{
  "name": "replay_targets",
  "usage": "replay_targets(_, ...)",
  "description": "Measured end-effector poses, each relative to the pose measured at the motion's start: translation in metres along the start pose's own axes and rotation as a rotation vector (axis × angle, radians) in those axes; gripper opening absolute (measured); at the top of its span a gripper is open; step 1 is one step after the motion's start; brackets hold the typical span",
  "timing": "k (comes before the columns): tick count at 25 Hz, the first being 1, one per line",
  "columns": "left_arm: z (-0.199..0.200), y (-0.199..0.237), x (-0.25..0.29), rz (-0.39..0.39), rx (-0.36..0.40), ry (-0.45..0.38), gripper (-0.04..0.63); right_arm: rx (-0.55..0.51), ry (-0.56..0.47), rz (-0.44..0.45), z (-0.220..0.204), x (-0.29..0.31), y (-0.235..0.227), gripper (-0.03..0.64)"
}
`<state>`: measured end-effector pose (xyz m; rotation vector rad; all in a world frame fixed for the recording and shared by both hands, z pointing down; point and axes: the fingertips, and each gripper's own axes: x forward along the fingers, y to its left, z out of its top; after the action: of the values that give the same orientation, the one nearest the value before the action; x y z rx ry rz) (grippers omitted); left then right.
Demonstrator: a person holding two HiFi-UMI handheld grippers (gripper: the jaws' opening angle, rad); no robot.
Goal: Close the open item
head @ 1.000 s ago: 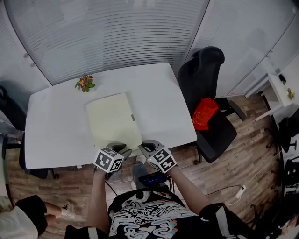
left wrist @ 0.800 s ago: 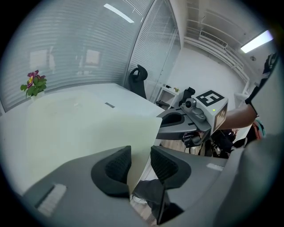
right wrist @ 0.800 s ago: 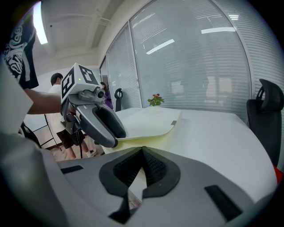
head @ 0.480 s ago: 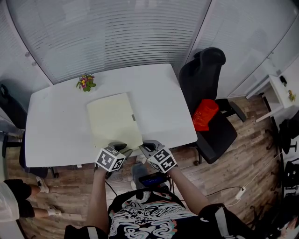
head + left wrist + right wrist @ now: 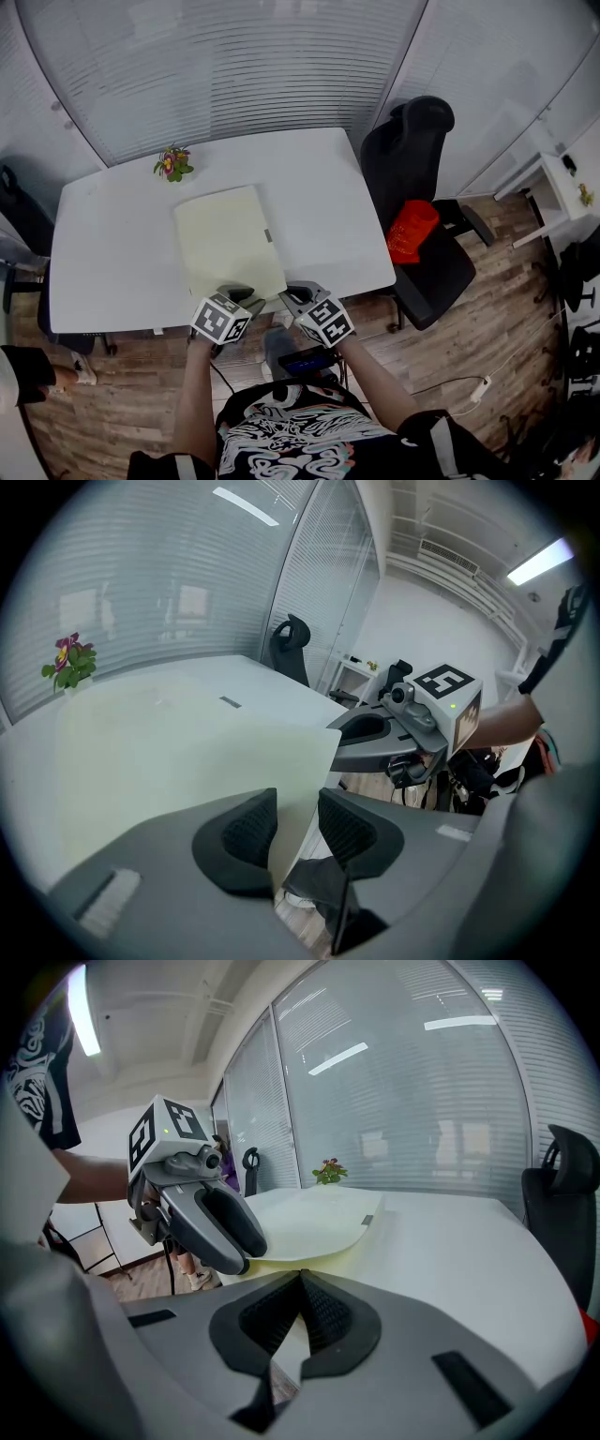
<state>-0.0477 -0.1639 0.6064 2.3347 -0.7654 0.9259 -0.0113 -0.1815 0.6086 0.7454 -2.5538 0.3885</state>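
- My left gripper (image 5: 296,801) and right gripper (image 5: 300,1281) are grey moulded shells with black ribbed pads (image 5: 246,829).
- Each carries a white cube (image 5: 220,319) printed with black square markers.
- I see a black short-sleeved T-shirt (image 5: 281,439) with white-and-teal swirls.

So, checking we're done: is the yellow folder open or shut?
Almost shut: the folder lies as one flat rectangle, but the right gripper view shows its near edge gaping slightly.
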Motion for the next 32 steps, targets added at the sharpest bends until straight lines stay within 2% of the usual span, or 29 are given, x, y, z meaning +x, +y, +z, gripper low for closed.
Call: replay_targets(32,0.0001,-0.0016,0.0012,-0.007,0.019,0.010,0.135,-0.041,0.023,0.002,-0.0004,0.0002,0.0005,0.002)
